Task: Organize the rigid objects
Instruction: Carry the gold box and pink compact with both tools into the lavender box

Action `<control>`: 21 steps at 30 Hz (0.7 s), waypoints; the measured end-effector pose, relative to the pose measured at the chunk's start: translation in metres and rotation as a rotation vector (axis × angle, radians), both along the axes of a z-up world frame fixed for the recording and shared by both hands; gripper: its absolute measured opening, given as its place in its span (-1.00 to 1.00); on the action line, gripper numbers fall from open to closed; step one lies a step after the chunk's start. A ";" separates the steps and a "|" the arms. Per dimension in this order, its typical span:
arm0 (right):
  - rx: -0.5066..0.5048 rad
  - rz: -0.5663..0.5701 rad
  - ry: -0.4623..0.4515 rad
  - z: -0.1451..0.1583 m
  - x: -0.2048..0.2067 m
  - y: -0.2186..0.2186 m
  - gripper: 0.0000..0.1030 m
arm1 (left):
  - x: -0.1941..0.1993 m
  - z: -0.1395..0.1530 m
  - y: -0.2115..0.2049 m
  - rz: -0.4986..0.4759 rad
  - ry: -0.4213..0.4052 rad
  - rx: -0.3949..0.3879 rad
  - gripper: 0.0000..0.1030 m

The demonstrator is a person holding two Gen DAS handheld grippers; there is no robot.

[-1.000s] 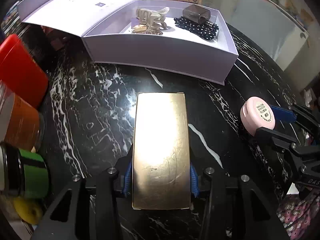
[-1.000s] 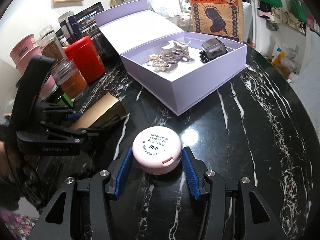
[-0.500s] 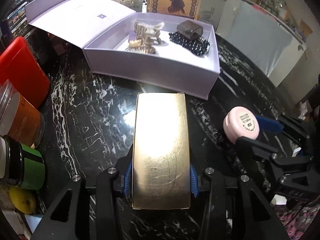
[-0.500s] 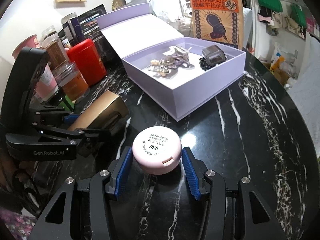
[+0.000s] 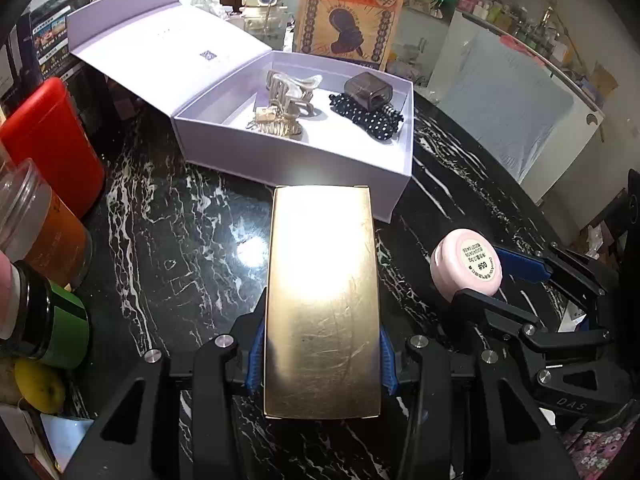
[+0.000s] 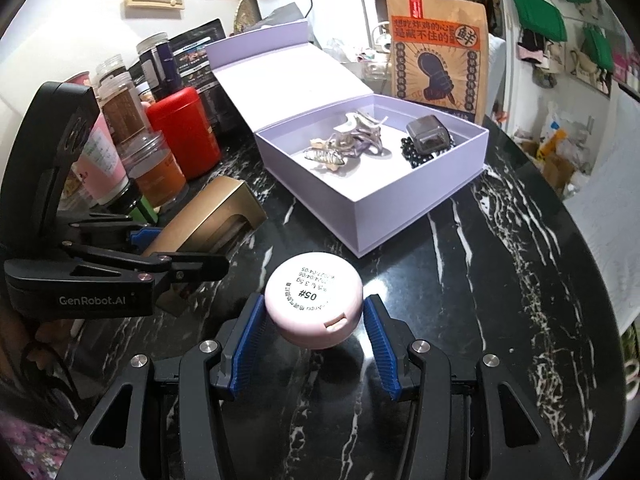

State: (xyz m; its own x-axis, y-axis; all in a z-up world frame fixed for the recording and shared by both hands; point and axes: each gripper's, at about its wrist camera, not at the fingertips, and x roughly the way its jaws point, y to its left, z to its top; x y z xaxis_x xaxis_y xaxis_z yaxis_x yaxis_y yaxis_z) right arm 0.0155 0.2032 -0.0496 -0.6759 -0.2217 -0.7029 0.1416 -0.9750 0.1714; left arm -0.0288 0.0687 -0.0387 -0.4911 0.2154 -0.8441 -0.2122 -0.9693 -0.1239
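My left gripper (image 5: pixel 322 356) is shut on a shiny gold rectangular box (image 5: pixel 322 300), held above the black marble table just in front of the open lilac gift box (image 5: pixel 288 160). In the right wrist view the gold box (image 6: pixel 208 216) tilts up in the left gripper (image 6: pixel 160 248). The right gripper (image 6: pixel 314 312) is shut on a round pink compact (image 6: pixel 314 300) with a printed label, lifted off the table. That compact (image 5: pixel 466 266) sits right of the gold box. The lilac box (image 6: pixel 304 196) holds hair claws (image 6: pixel 352 140), a dark small case (image 6: pixel 428 134) and a dotted scrunchie.
A red tin (image 6: pixel 184 132), clear jars (image 6: pixel 160 176), a pink tube and a green-banded jar (image 5: pixel 52 332) crowd the table's left side. A brown printed paper bag (image 6: pixel 438 48) stands behind the lilac box. The table's curved edge (image 6: pixel 580 240) runs along the right.
The left gripper has risen with the gold box, and the lilac box looks farther off and more of the room shows. The right gripper and compact have stayed nearly still.
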 end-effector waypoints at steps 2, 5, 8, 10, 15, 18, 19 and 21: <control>0.005 0.000 0.007 0.003 0.001 0.001 -0.03 | 0.001 0.004 0.001 -0.004 0.012 0.006 -0.15; 0.008 -0.001 0.021 0.010 0.003 0.003 -0.03 | 0.000 0.009 0.002 -0.006 0.028 0.015 -0.15; 0.011 -0.003 0.034 0.016 0.002 0.006 -0.03 | -0.002 0.015 0.003 -0.013 0.045 0.025 -0.15; 0.013 -0.005 0.040 0.020 0.001 0.008 -0.03 | -0.005 0.019 0.005 -0.019 0.058 0.029 -0.15; 0.014 -0.009 0.054 0.030 -0.006 0.014 -0.03 | -0.014 0.030 0.009 -0.034 0.082 0.036 -0.15; 0.019 -0.008 0.067 0.037 -0.011 0.019 -0.03 | -0.021 0.036 0.011 -0.039 0.094 0.042 -0.15; 0.021 -0.009 0.071 0.039 -0.013 0.020 -0.03 | -0.024 0.038 0.011 -0.041 0.099 0.044 -0.15; 0.026 -0.010 0.082 0.044 -0.017 0.024 -0.03 | -0.030 0.042 0.012 -0.044 0.108 0.046 -0.15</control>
State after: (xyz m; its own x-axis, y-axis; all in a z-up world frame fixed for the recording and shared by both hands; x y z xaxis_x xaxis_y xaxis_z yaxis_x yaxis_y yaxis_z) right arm -0.0019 0.2270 -0.0060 -0.7336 -0.1974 -0.6503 0.1447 -0.9803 0.1343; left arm -0.0586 0.0810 0.0035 -0.5680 0.2762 -0.7753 -0.2685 -0.9527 -0.1427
